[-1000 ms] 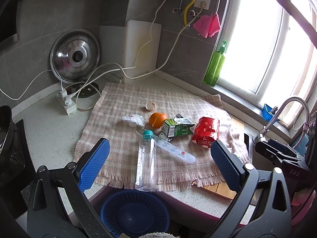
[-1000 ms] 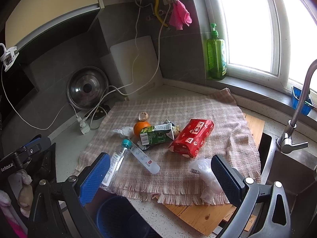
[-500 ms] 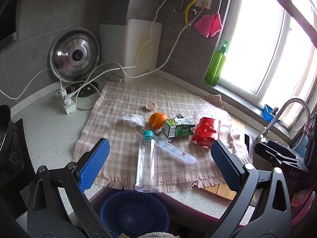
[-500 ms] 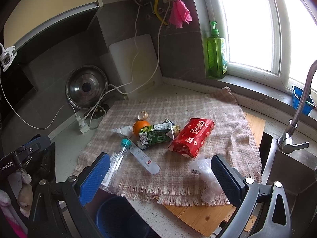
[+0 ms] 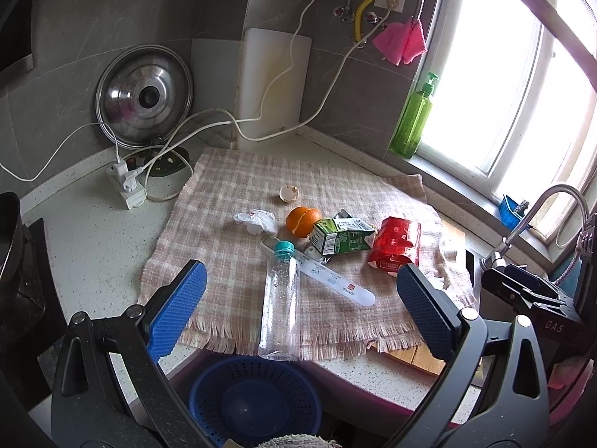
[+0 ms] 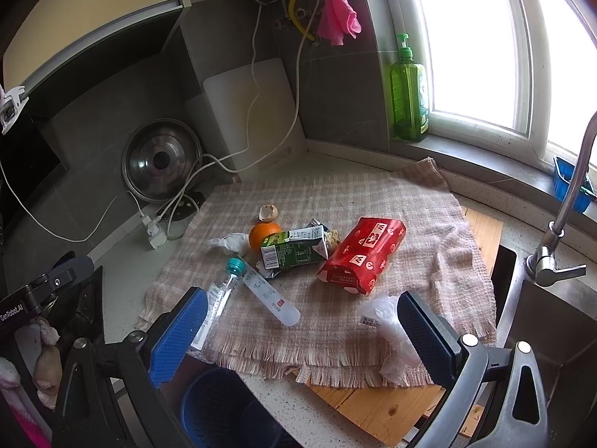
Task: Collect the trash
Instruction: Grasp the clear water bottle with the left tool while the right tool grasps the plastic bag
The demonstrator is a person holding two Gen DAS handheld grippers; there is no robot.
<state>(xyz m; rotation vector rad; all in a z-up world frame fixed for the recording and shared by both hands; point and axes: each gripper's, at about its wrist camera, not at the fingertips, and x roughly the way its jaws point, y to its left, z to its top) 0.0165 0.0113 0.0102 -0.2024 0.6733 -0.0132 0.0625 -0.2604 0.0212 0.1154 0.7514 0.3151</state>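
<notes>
Trash lies on a pink checked cloth (image 5: pixel 231 201): a clear bottle (image 5: pixel 280 298) with a teal cap, a white tube (image 5: pixel 332 283), a green carton (image 5: pixel 341 240), a red packet (image 5: pixel 395 244), orange peel (image 5: pixel 302 220), an eggshell (image 5: pixel 288 193) and crumpled tissue (image 5: pixel 257 220). A clear plastic bag (image 6: pixel 388 321) sits near the cloth's front edge by my right gripper (image 6: pixel 298 336). My left gripper (image 5: pixel 302 310) hovers open above the front edge, over the bottle. Both grippers are open and hold nothing. A blue basket (image 5: pixel 255 399) sits below the counter edge.
A pot lid (image 5: pixel 143 95), a white board (image 5: pixel 274 82), a power strip (image 5: pixel 125 181) with cables and a green soap bottle (image 5: pixel 414 117) line the back wall. A faucet (image 6: pixel 567 201) and sink are at the right, with a wooden board (image 6: pixel 377 407) under the cloth.
Both views have barely shifted; the grippers stay open and the trash lies where it was.
</notes>
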